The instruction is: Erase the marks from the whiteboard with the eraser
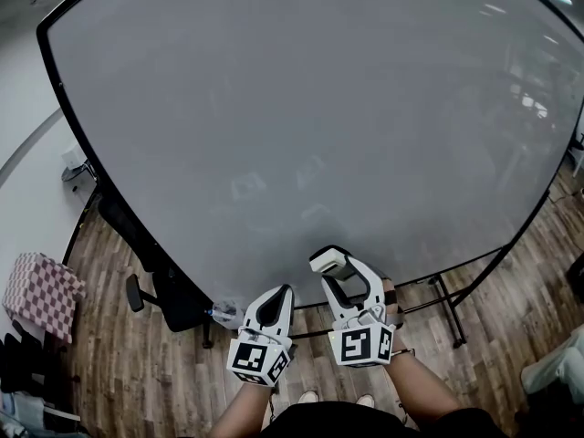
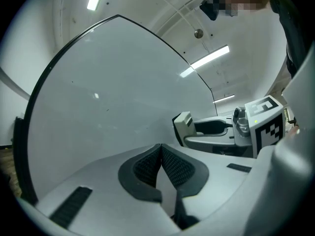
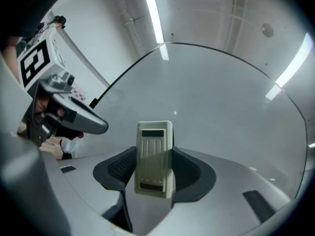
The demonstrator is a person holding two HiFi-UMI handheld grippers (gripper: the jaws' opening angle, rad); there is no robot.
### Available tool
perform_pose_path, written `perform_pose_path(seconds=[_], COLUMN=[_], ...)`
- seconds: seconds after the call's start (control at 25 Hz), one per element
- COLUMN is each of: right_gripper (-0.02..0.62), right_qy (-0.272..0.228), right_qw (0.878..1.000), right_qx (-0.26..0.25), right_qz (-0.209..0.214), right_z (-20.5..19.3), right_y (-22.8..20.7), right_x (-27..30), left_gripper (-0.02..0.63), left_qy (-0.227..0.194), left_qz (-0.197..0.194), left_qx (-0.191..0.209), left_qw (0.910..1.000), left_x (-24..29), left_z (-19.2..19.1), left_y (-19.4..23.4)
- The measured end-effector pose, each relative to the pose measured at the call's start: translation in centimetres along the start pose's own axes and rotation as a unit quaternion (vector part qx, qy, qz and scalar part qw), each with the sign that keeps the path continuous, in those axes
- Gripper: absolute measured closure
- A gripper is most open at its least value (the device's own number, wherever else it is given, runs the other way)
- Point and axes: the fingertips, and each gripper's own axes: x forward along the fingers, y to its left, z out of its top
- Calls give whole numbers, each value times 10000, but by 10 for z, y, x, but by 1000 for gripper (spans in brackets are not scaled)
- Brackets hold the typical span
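In the head view, a large pale whiteboard with a thin black frame (image 1: 310,108) stands on a wood-plank floor (image 1: 137,372). Both grippers are low before its bottom edge. In the left gripper view, the left gripper (image 2: 161,149) has its jaws pressed together with nothing between them. In the right gripper view, the right gripper (image 3: 155,168) clamps a cream rectangular plastic eraser (image 3: 154,156), which stands upright facing the board.
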Motion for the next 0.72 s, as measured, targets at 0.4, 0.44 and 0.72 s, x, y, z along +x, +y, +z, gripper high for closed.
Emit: perform_pose_path(seconds=[0.4, 0.44, 0.72], right_gripper=[347, 347, 347], right_qy=[-439, -486, -527], right_qw=[9941, 9922, 9807], right_qx=[833, 976, 1608], right_qz=[-541, -612, -980], right_z=[0, -2, -22], right_y=[-54, -60, -80], right_x=[-56, -62, -95], left_gripper=[588, 588, 588], left_qy=[-37, -38, -19], left_qz=[-259, -287, -459], left_qx=[64, 75, 106], left_qw=[9996, 9996, 9989], left_x=[12, 13, 16], left_z=[6, 7, 7], left_y=[-26, -29, -45])
